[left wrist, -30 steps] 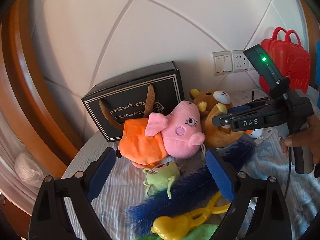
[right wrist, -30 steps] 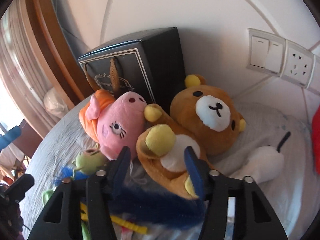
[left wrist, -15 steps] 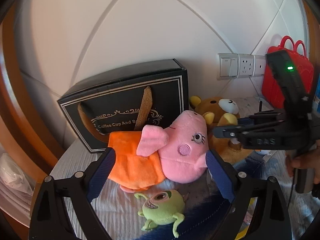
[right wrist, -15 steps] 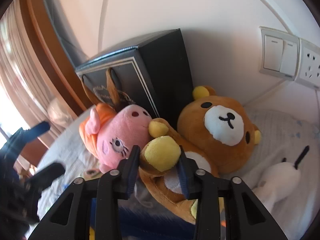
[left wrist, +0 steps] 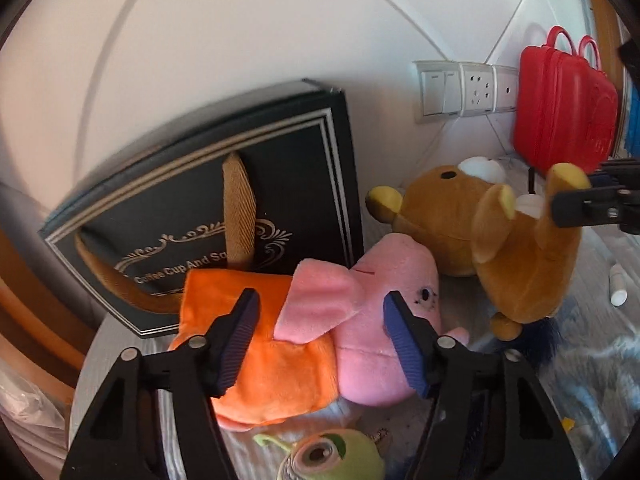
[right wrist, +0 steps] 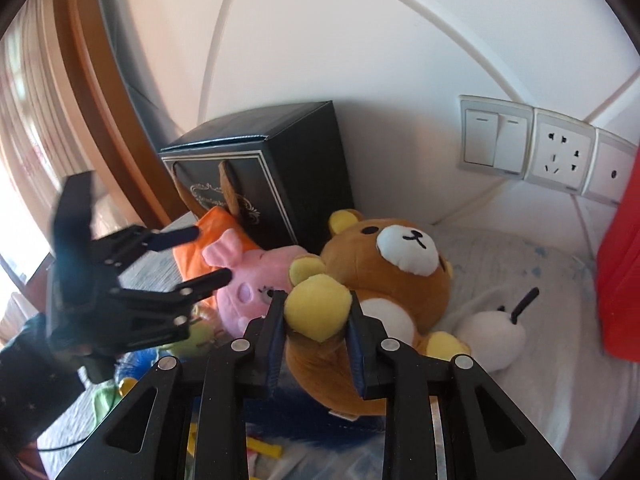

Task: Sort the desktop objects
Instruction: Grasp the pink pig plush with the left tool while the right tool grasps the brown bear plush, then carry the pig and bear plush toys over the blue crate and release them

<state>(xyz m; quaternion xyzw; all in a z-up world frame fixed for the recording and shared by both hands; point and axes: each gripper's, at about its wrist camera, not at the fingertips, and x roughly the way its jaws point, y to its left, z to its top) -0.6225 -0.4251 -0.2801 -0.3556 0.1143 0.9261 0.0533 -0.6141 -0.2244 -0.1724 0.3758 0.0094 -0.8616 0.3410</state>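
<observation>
A pink pig plush (left wrist: 400,276) in an orange dress lies on the cloth in front of a black gift box (left wrist: 200,208). My left gripper (left wrist: 322,320) straddles the pig, one pad over the dress and one by its head; the jaws are closing and the plush is not visibly squeezed. In the right wrist view the left gripper (right wrist: 212,256) comes in from the left over the pig (right wrist: 248,288). My right gripper (right wrist: 316,308) is shut on the yellow paw of a brown bear plush (right wrist: 400,280), still tightening. The bear (left wrist: 520,272) hangs tilted from that paw.
A green one-eyed plush (left wrist: 332,456) lies just below the pig. A red plastic case (left wrist: 560,120) stands at the right by the wall sockets (right wrist: 556,156). A white plush (right wrist: 492,332), a blue fluffy duster (right wrist: 304,416) and a yellow clip (right wrist: 260,446) lie on the cloth.
The left gripper came forward and down onto the pig and its jaws narrowed around it. The right gripper closed on the bear's paw and raised the bear.
</observation>
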